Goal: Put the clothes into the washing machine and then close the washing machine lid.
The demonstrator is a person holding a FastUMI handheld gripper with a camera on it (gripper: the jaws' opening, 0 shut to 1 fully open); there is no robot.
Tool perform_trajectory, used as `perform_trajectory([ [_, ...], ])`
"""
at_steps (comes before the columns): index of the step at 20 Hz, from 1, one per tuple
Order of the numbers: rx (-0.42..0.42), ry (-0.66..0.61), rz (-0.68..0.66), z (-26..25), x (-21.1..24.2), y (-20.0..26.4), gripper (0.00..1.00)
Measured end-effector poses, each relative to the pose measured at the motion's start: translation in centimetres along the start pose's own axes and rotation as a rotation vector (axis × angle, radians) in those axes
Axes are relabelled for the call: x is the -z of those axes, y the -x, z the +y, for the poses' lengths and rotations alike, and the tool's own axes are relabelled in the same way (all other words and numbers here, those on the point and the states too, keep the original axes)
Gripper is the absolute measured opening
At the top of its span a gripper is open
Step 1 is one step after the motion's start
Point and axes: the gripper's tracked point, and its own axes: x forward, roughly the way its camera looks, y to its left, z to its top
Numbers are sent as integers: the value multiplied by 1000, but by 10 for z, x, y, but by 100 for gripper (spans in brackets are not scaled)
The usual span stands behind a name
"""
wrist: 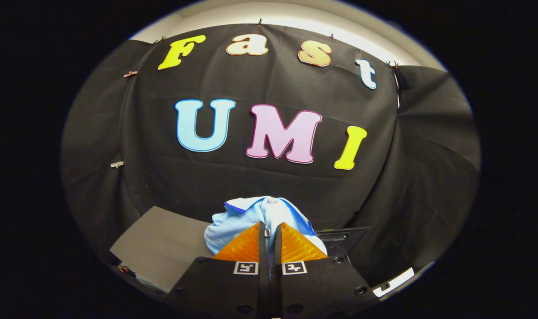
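Now, tool (269, 230) nearly closed, pinching light-blue shirt (251, 212) btwn fingers, black cloth wall (295, 186) beyond.

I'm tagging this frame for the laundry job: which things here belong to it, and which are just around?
Belongs to the job:
- light blue shirt, bunched between and just beyond the fingers
- gripper, fingers nearly together, pinching the shirt

Just around:
- grey board, beside the shirt
- black cloth wall, behind
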Motion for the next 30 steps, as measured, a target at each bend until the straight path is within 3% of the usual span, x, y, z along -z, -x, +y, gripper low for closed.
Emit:
perform_trajectory([
  [5,9,-21,-2,-62,17,-9,5],
  [12,82,3,62,-133,62,-39,5],
  [26,52,7,285,-164,263,-134,5],
  [30,76,1,435,-170,336,-153,5],
])
